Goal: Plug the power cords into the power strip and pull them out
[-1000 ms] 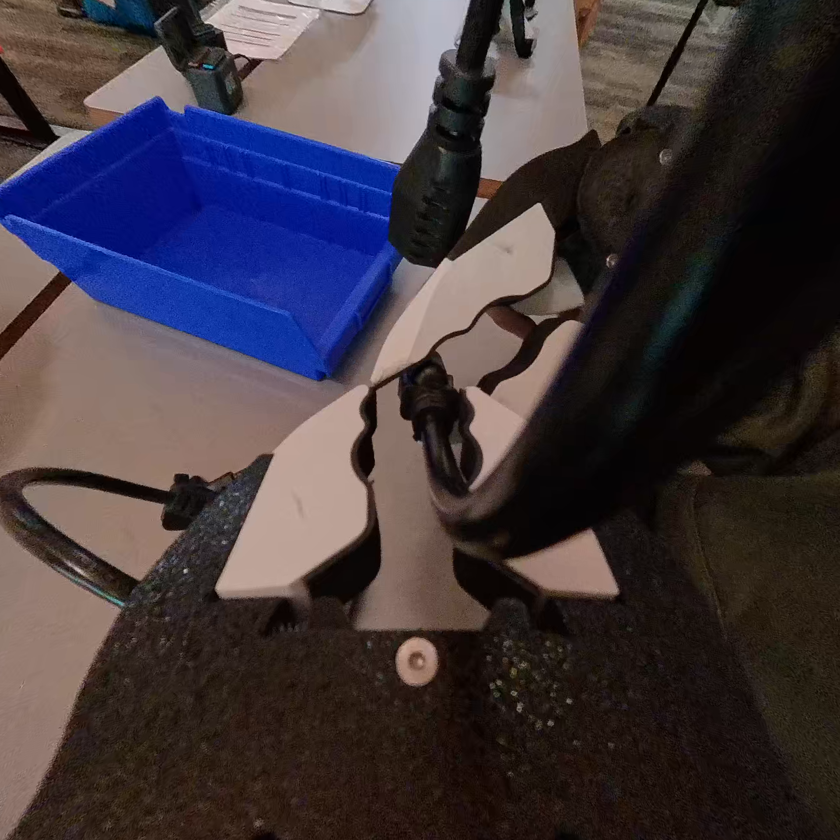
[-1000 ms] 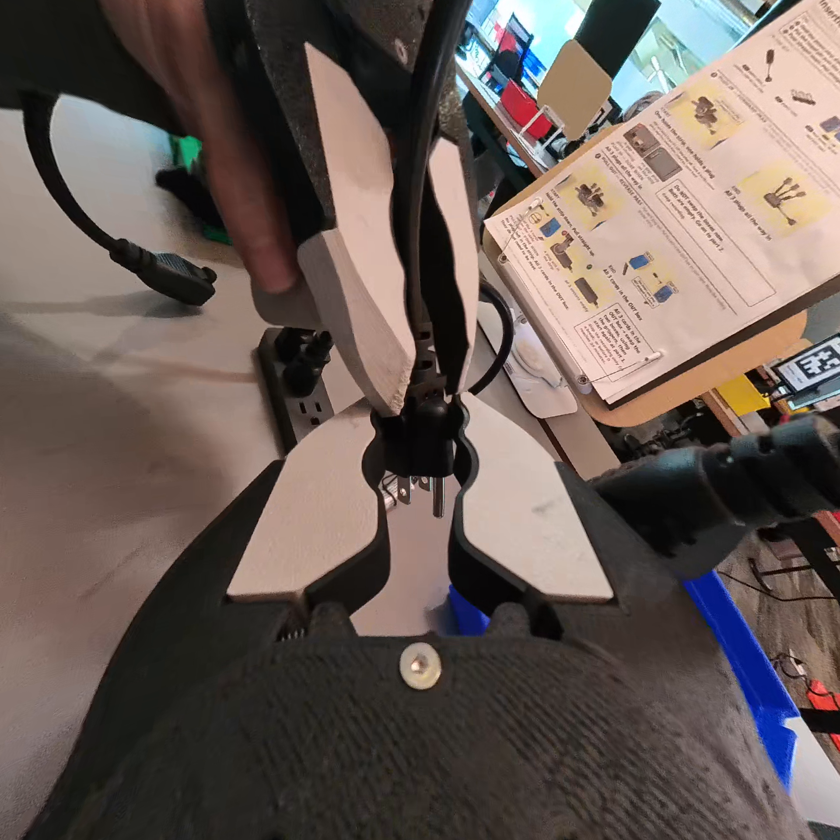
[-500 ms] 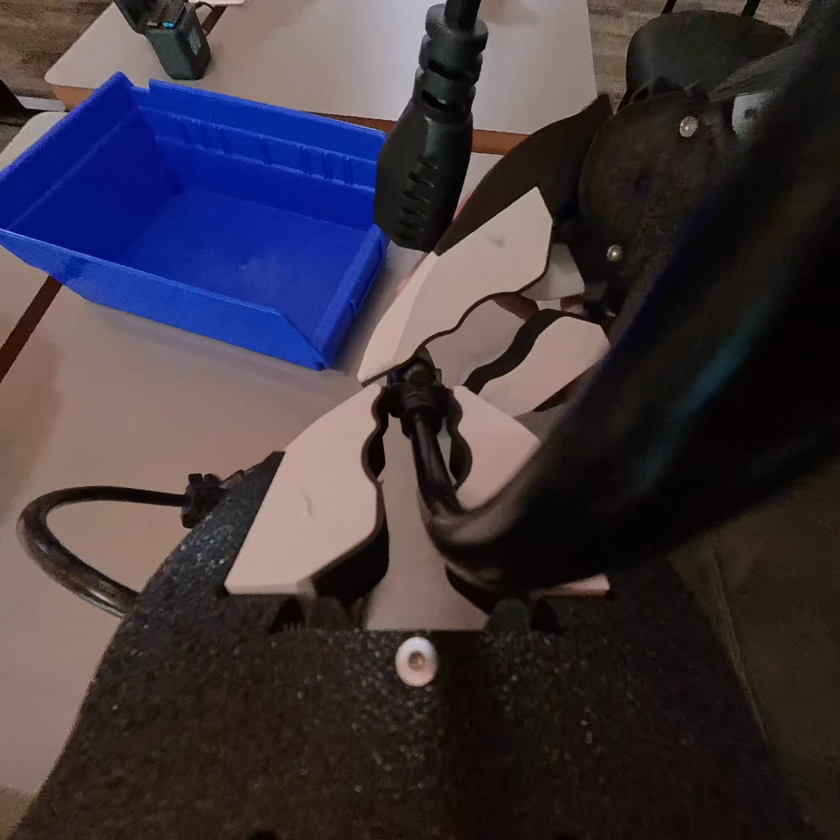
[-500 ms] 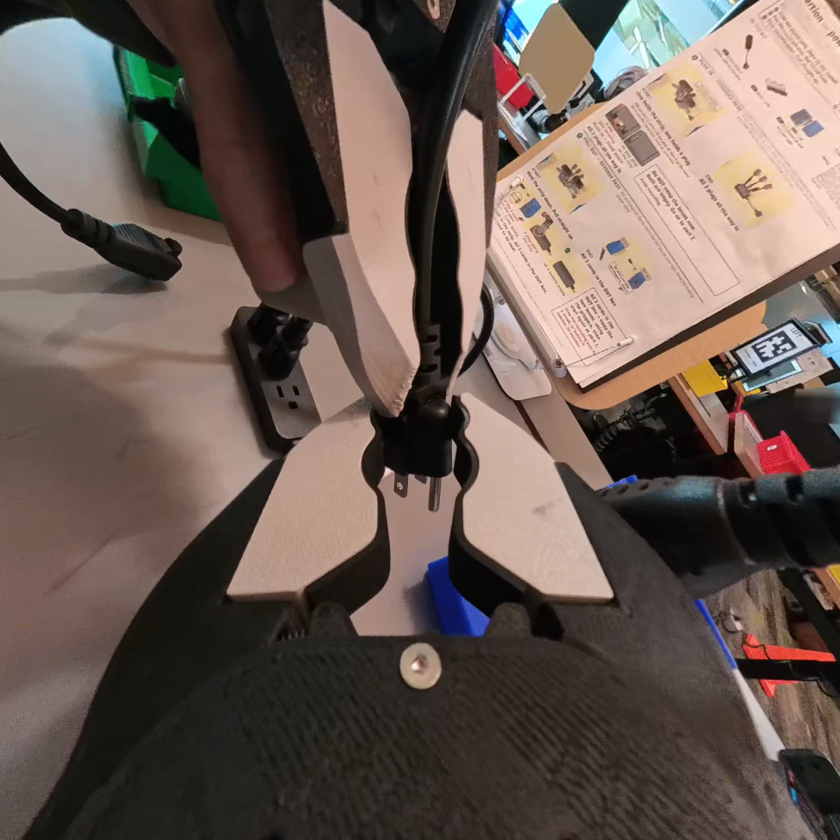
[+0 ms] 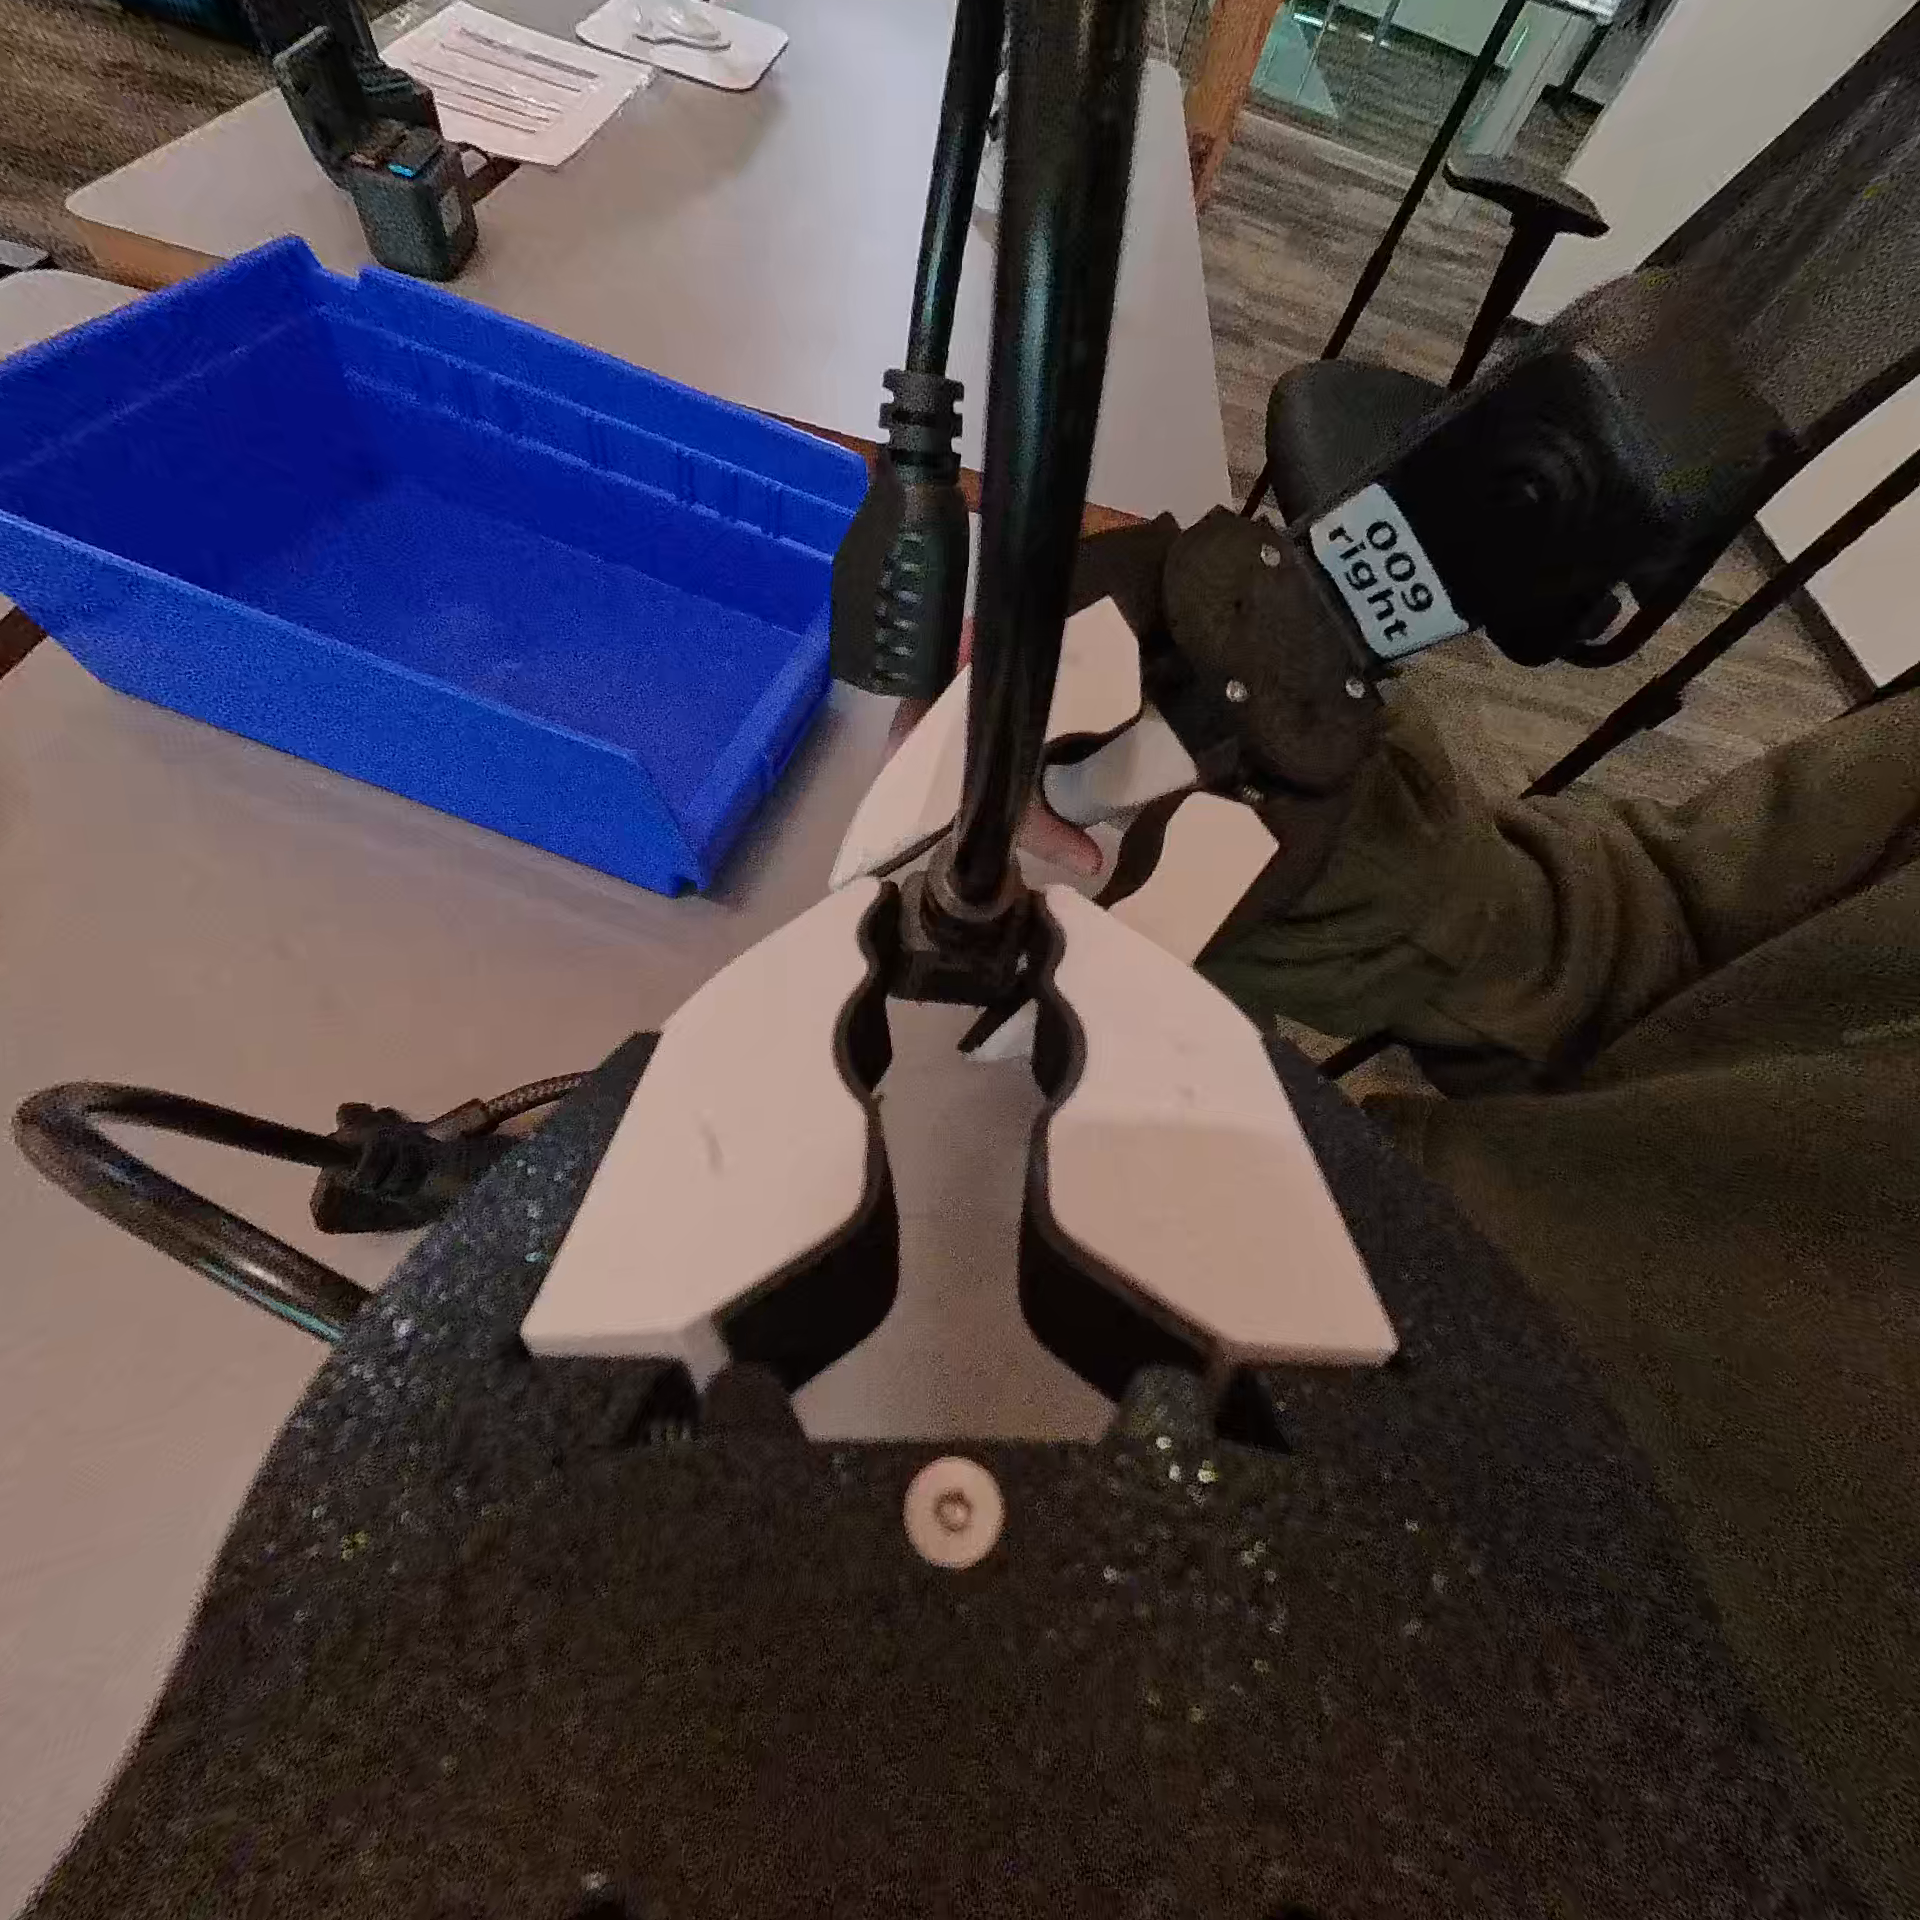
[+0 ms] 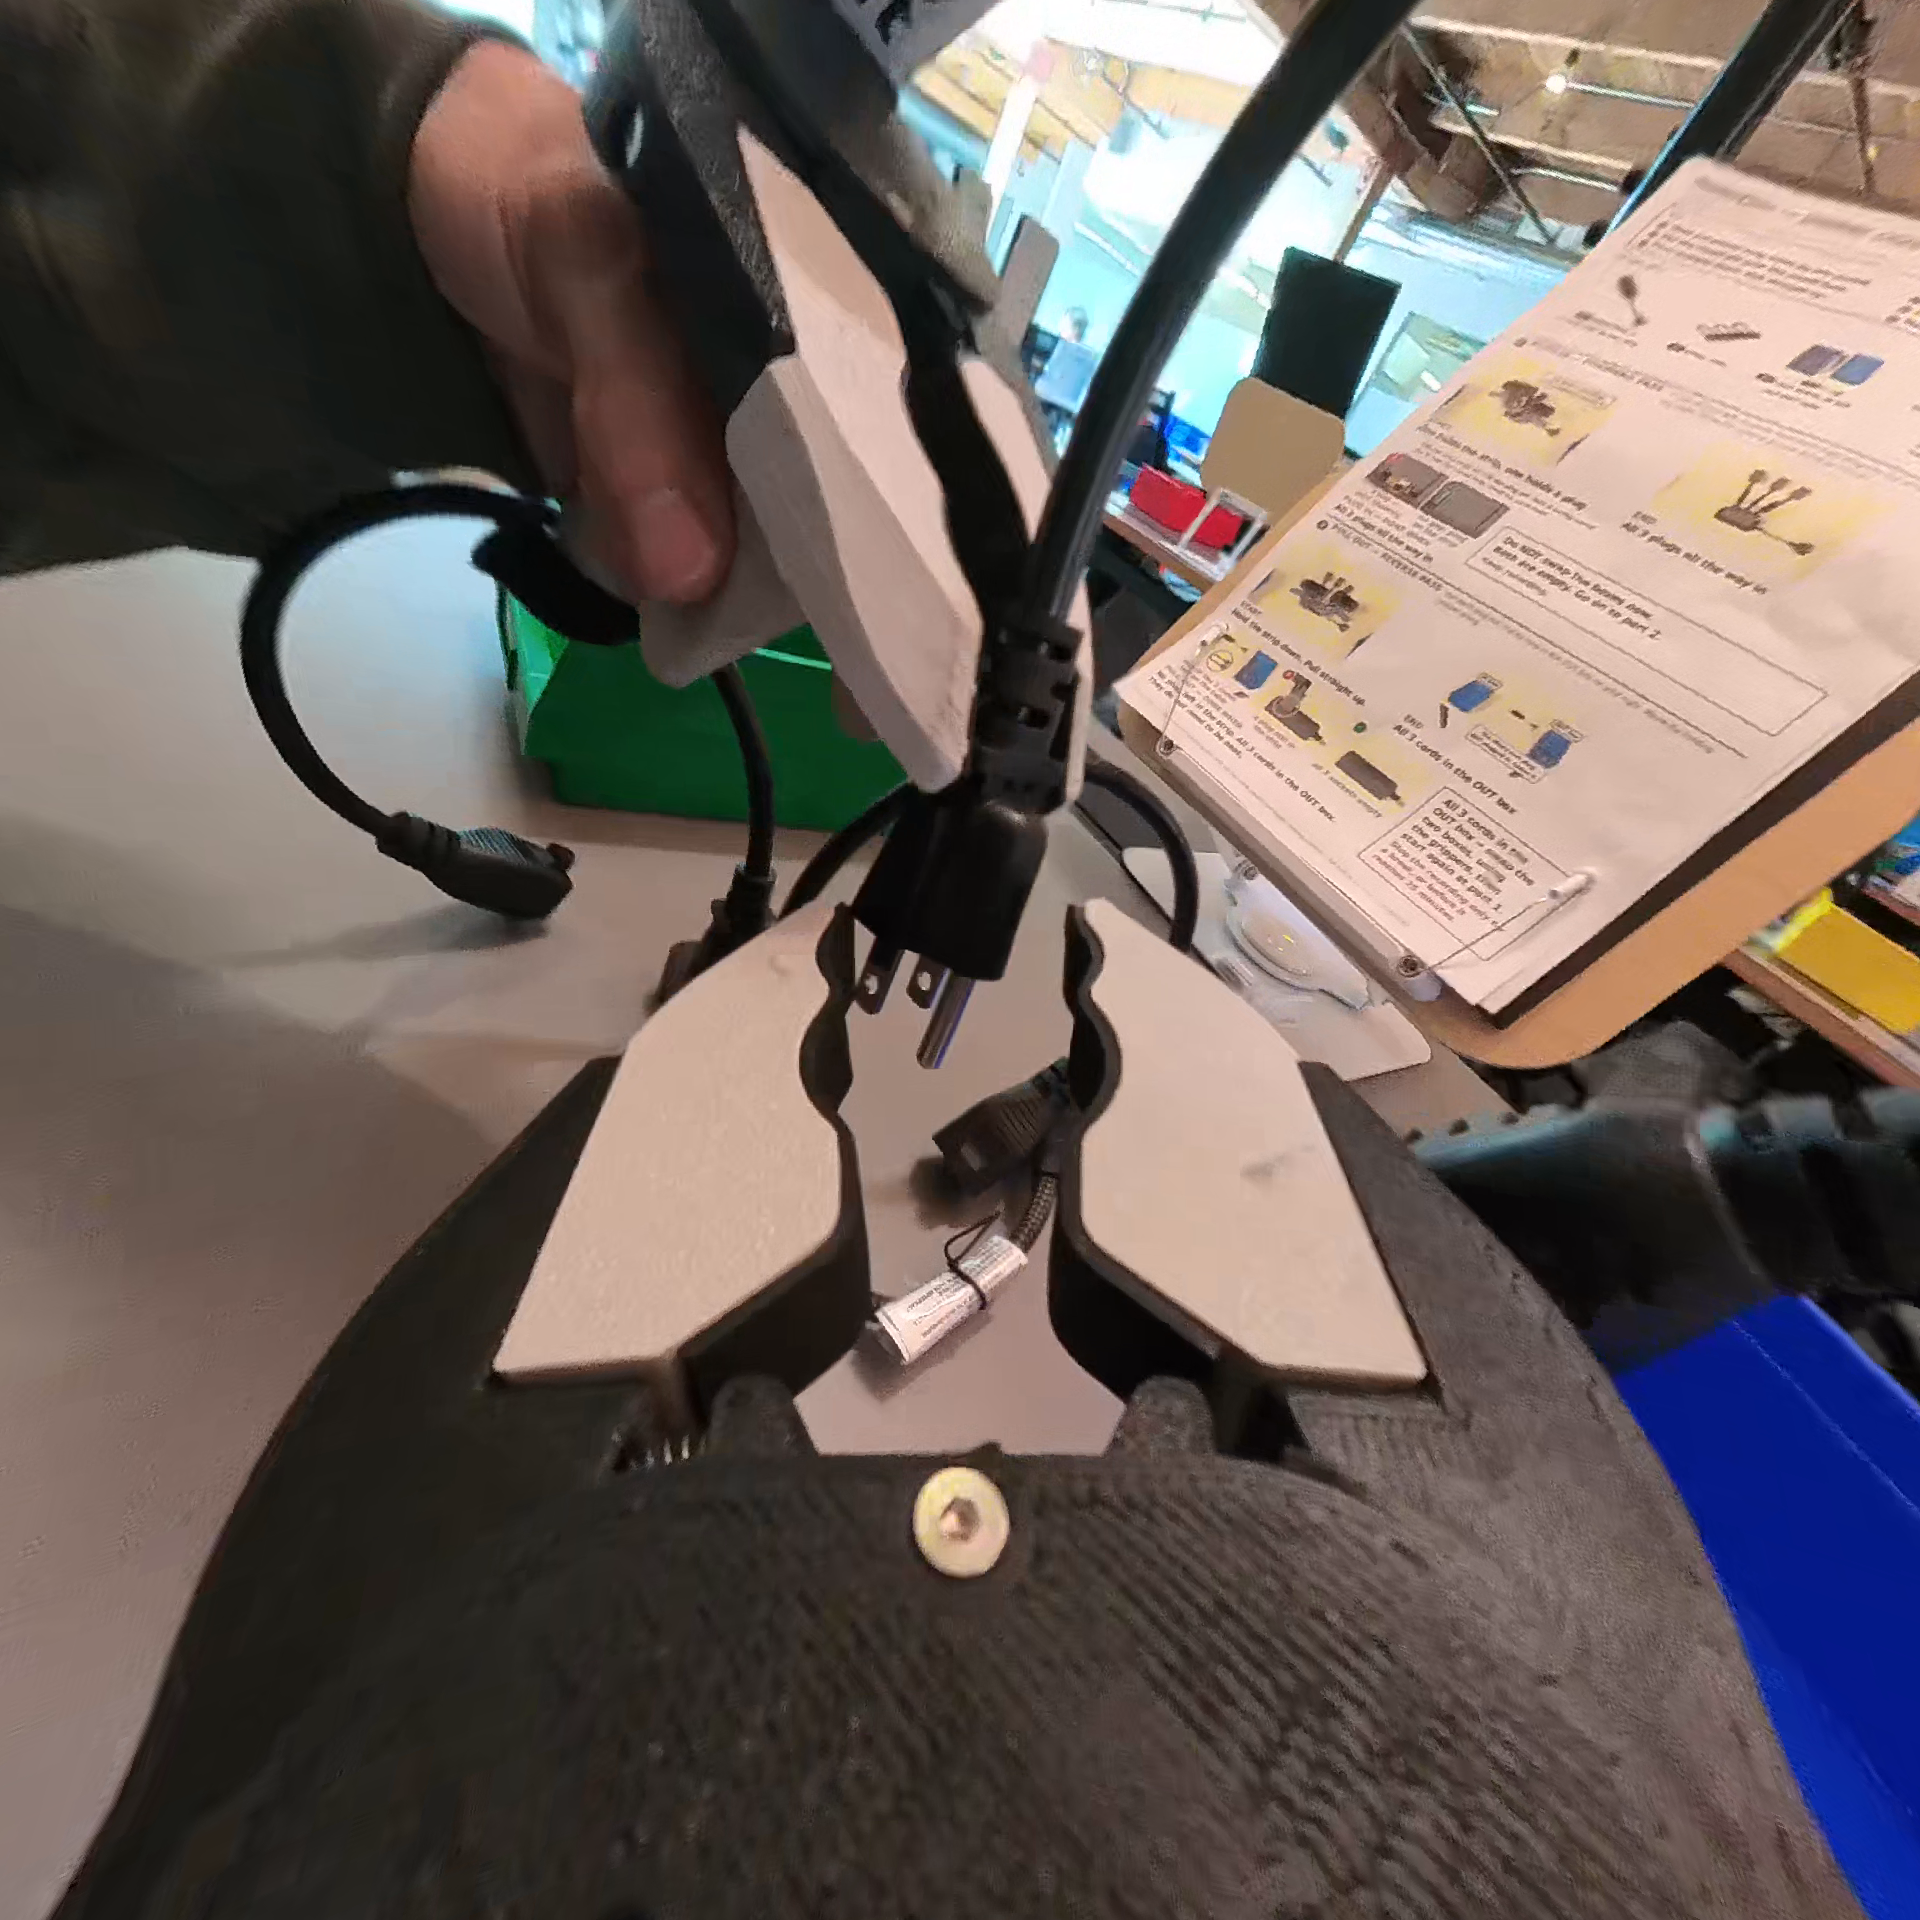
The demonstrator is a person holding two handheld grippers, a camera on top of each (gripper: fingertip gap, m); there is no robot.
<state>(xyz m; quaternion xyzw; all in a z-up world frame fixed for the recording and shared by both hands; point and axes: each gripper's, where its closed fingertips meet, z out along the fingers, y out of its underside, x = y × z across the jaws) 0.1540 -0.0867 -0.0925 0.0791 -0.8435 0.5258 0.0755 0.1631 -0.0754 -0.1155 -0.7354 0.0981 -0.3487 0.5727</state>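
A three-prong plug (image 6: 951,894) hangs in the air above the bench (image 6: 208,935), pinched at its strain relief by the left hand-held gripper (image 5: 961,930), whose fingers are closed on the cord's neck while the black cord (image 5: 1023,416) rises steeply out of view. The right hand-held gripper (image 6: 961,940) stands with its fingers parted around the plug body, touching nothing that can be made out, the prongs pointing down into the gap between them. In the left wrist view the cord's other end, a moulded connector (image 5: 902,582), dangles over the rim of an empty blue bin (image 5: 416,582). A second cord (image 6: 312,717) loops across the bench with its connector lying flat, and near it sits a green bin (image 6: 675,727). What seems to be the power strip is mostly hidden behind the right gripper's left finger, with a cord standing at it; whether that one is seated cannot be told. A further small plug (image 6: 997,1127) with a braided lead lies on the bench directly below. An instruction sheet on a board (image 6: 1558,644) leans at the right. Judged from this layout, the task is midway: at least this plug is out of the strip and in hand, and it has either to be pushed in or dropped into a bin; the frames alone do not settle which pass is under way.
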